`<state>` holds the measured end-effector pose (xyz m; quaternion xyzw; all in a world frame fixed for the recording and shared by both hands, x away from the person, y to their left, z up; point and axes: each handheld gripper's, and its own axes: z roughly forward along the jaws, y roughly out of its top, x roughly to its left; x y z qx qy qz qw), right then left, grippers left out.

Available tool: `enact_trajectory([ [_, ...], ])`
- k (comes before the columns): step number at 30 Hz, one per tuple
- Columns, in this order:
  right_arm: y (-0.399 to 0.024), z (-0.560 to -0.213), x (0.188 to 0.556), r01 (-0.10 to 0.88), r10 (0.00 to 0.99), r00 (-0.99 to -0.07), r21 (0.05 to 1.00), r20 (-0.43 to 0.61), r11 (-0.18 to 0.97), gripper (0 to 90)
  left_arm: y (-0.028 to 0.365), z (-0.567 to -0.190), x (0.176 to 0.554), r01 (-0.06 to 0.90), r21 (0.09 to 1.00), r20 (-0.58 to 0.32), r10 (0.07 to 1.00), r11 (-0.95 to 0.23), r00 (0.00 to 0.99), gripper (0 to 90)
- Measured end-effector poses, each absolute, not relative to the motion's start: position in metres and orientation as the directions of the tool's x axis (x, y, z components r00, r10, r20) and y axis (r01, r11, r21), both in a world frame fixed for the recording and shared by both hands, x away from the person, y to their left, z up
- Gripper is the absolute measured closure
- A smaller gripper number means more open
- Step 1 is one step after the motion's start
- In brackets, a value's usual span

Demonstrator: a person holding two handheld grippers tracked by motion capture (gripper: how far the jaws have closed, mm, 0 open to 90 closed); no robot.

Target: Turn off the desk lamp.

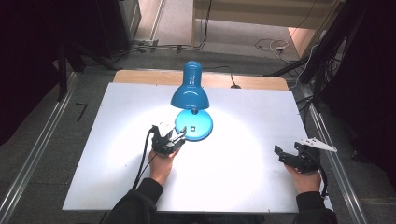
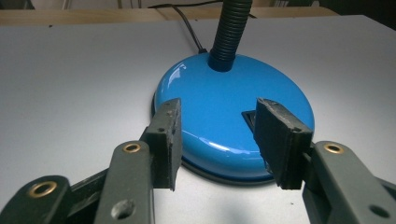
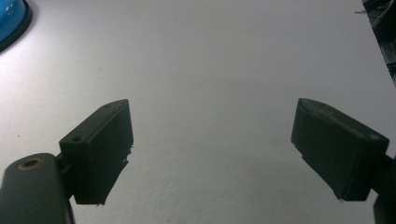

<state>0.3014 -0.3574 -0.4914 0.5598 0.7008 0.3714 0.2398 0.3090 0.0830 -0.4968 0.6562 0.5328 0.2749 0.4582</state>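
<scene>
A blue desk lamp (image 1: 191,88) stands lit on the white table (image 1: 243,177), its shade bent forward over its round blue base (image 1: 198,126). My left gripper (image 1: 180,136) is open right at the near left edge of that base. In the left gripper view the jaws stand apart over the base (image 2: 224,121), with the black ribbed neck (image 2: 229,32) rising behind and a dark switch partly hidden by the right jaw. My right gripper (image 1: 286,151) is open near the table's right edge, nothing between its jaws; the base's rim (image 3: 11,18) shows at the far left of its view.
The lamp's black cord (image 1: 231,77) runs off the back of the table over a wooden strip (image 1: 252,81). Cables lie on the floor behind (image 1: 271,45). Metal rails (image 1: 37,154) run along both sides. A bright pool of light covers the table's middle.
</scene>
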Motion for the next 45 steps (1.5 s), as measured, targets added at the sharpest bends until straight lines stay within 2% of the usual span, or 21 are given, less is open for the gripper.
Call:
enact_trajectory([
  [6,-0.357,-0.491,0.301,0.607,0.962,-0.260,0.789,0.080,0.098,11.5,0.074,-0.497,0.315,0.455,0.890,-0.129,0.943,-0.027,0.308,71.8],
  [7,-0.357,-0.491,0.301,0.607,0.962,-0.260,0.789,0.080,0.098,11.5,0.073,-0.498,0.316,0.455,0.890,-0.132,0.940,-0.027,0.314,71.8],
  [8,-0.357,-0.491,0.301,0.606,0.962,-0.260,0.790,0.081,0.097,11.5,0.072,-0.498,0.317,0.460,0.887,-0.130,0.940,-0.032,0.316,78.4],
  [9,-0.357,-0.491,0.301,0.606,0.962,-0.260,0.789,0.082,0.097,11.5,0.071,-0.499,0.318,0.460,0.887,-0.128,0.938,-0.037,0.321,81.2],
  [14,-0.358,-0.491,0.301,0.606,0.962,-0.261,0.789,0.081,0.098,11.6,0.068,-0.499,0.321,0.464,0.885,-0.134,0.936,-0.035,0.326,89.9],
  [45,-0.358,-0.492,0.302,0.608,0.961,-0.264,0.787,0.082,0.100,11.6,0.055,-0.509,0.338,0.491,0.869,-0.130,0.928,-0.063,0.348,90.0],
])
